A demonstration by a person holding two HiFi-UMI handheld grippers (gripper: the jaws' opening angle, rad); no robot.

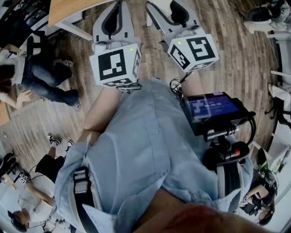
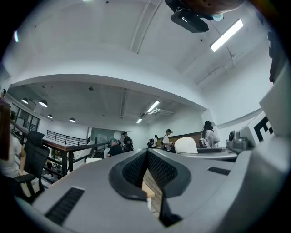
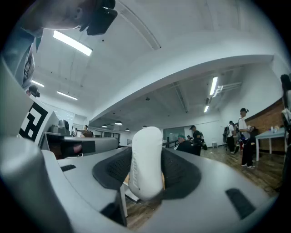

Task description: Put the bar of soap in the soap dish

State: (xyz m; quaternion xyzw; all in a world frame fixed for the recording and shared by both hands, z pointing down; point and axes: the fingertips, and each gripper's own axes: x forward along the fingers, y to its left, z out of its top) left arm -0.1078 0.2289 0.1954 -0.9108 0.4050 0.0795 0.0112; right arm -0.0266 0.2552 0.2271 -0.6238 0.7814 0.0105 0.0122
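Nearest is the person's pale blue shirt [image 1: 136,150], with a small screen unit [image 1: 211,109] strapped at its right. Just beyond, both tools are held out roughly level above the wooden floor [image 1: 236,68], side by side and a little apart.

The left tool [image 2: 146,154] has its jaws drawn together at the tips, with nothing between them. Only floor shows through the wedge behind.

The right tool [image 3: 146,160] has its jaws standing wide on the bar of soap [image 3: 145,154]. The bar is white, stands on edge between the dark ribbed pads, and its rounded end rises above them. The pads bear on its two broad faces at about mid-length.

I judge the bar to be stiff, fairly light and smooth-skinned. It would likely slide if the squeeze slackened or the tool tipped, and a hard pinch could dent it. The flat faces at the middle look like the surest place to hold it, since the rounded ends would squirt out.

Farther off at the left is a corner of a light wooden tabletop [image 1: 68,9], and people stand and sit around the room. No soap dish shows in any view, so the placing is not yet in hand.
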